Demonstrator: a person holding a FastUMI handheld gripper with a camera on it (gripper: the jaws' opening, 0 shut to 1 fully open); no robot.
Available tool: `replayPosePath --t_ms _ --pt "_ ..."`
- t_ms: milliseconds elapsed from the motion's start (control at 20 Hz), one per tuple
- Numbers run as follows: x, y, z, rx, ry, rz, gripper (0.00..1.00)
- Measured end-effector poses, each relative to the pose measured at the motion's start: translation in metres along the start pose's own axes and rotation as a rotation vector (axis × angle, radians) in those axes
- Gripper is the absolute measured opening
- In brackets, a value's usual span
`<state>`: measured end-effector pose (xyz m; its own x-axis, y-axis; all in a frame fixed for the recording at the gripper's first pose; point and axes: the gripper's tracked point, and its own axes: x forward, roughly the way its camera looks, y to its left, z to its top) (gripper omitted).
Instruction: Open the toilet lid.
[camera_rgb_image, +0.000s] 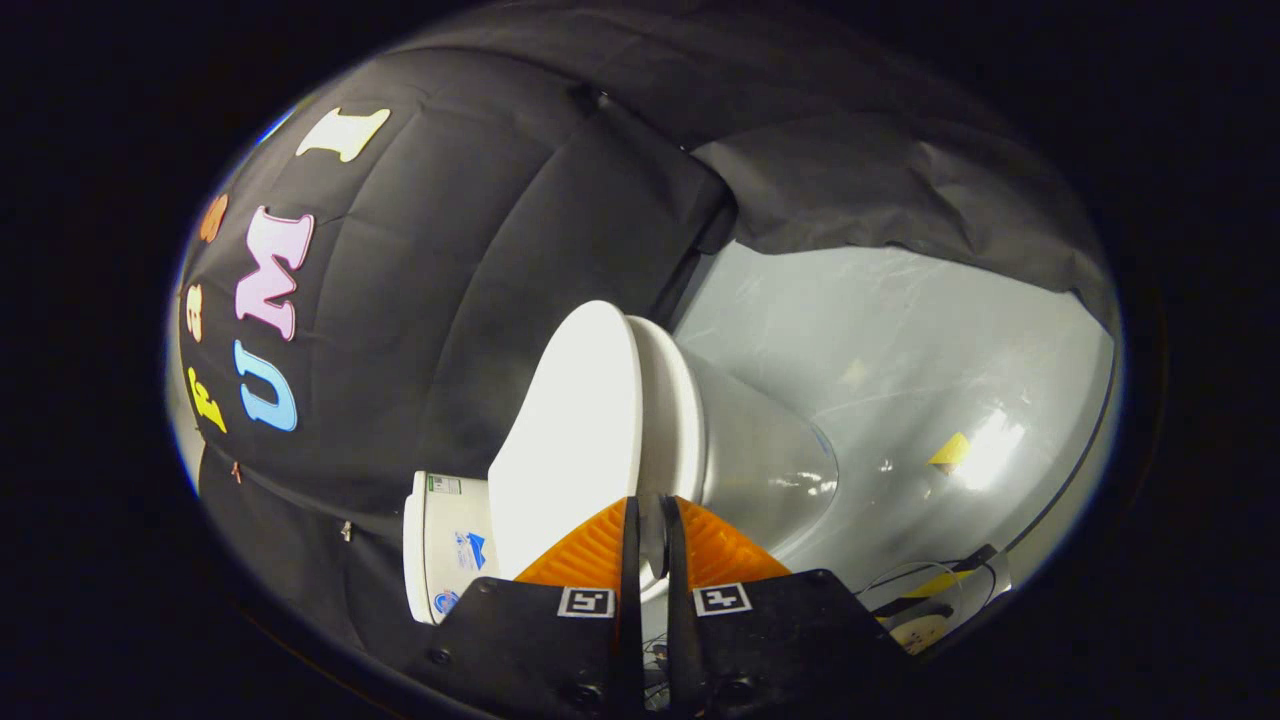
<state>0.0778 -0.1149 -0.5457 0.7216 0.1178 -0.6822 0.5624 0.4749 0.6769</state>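
Observation:
The view is rolled sideways, with the floor to one side. A white toilet stands just ahead of the fingers. Its lid (570, 440) is a broad smooth oval lying close against the seat (672, 420), with a thin seam between them. The bowl (770, 460) bulges beyond the seat, and the tank (440, 545) with stickers sits behind the lid. My gripper (650, 505) is almost closed. Its fingers (600, 550) pinch a white rim at the front of the lid, which shows in the narrow gap between them.
The glossy grey floor (900, 340) runs out past the bowl, with a yellow tape mark (950, 452) on it. Cables and a yellow-and-black striped piece (945, 590) lie beside the fingers. Black cloth (450, 300) walls in the space behind the toilet.

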Motion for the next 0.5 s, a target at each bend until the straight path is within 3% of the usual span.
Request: replayPosePath --t_ms 250,500 --pt "-0.026 0.053 0.01 -0.121 -0.117 -0.009 0.15" --pt "-0.057 0.136 0.009 -0.287 -0.246 0.044 0.14"
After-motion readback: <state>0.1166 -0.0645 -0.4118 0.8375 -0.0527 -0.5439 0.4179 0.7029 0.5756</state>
